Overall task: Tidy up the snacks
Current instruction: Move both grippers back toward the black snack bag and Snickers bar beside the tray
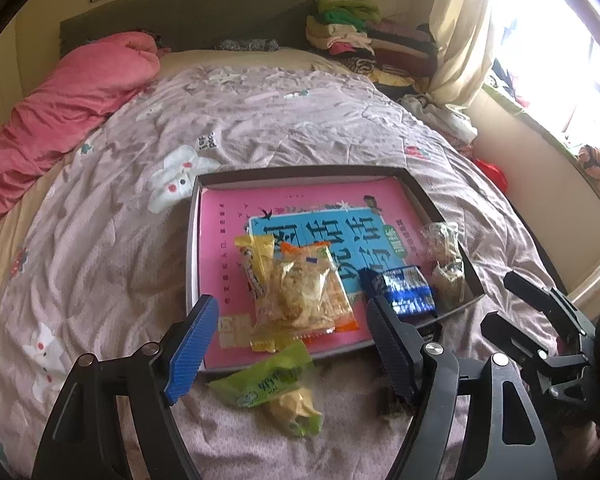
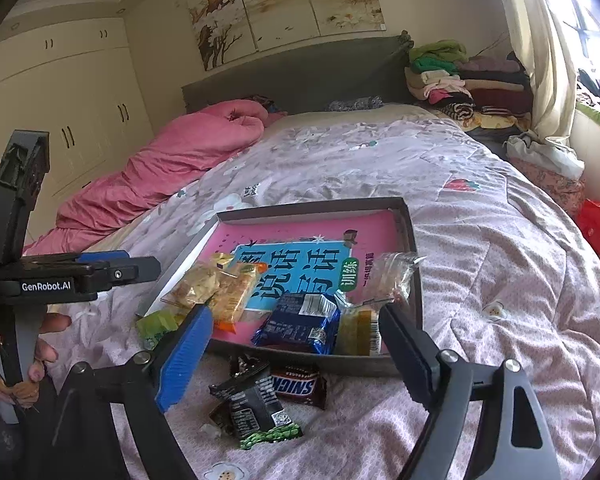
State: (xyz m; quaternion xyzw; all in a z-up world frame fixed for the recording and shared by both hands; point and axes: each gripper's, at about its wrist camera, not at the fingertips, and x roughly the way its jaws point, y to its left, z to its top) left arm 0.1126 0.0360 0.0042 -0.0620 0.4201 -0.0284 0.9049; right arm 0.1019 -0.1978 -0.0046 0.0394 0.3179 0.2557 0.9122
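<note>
the shallow dark cardboard box lid (image 1: 420, 184) on the bed holds a pink book, an orange cracker packet (image 1: 312, 292), a blue wrapper (image 2: 300, 324) and clear bags. a green snack packet (image 1: 272, 388) and a brown snickers bar (image 2: 296, 386) lie outside on the quilt. the left gripper (image 1: 292, 344) and the right gripper (image 2: 296, 356) gape wide, holding nothing.

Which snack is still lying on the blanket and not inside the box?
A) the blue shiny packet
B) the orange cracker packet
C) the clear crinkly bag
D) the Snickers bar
D: the Snickers bar lies on the blanket just outside the near wall of the box, while the blue packet, orange cracker packet and clear bag all sit inside it.
</note>
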